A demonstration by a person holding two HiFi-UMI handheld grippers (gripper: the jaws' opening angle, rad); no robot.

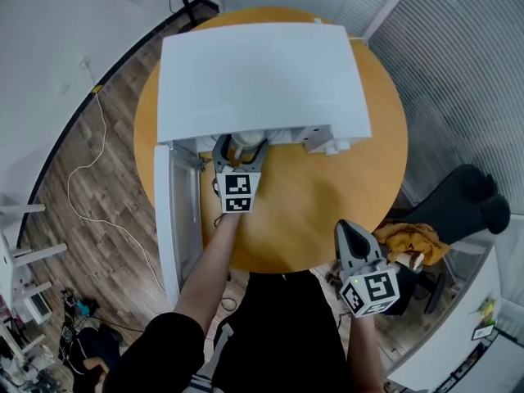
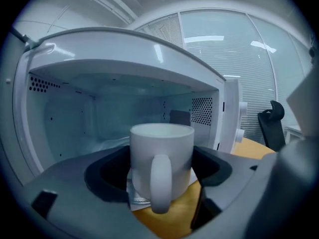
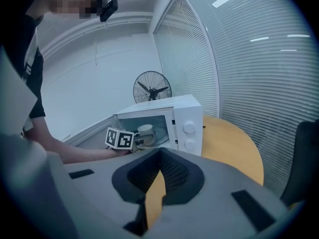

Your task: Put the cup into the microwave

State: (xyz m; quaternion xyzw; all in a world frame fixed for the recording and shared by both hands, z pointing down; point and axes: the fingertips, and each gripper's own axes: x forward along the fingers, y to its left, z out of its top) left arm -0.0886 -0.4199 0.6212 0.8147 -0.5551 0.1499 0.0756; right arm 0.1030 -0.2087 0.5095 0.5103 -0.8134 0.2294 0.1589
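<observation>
You are in an office room. Glass walls with white blinds (image 3: 259, 73) run along your right and far side. A black office chair (image 1: 468, 196) stands right of the round wooden bench (image 1: 360, 187), which carries a microwave (image 1: 262, 76). A standing fan (image 3: 151, 89) is at the far left, on the laminate floor (image 1: 98, 195).

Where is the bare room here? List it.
Bare: the round wooden table in front of and right of the white microwave, and the microwave's cavity. Crowded: its mouth, where the left gripper holds the white ceramic cup, beside the open door.
</observation>
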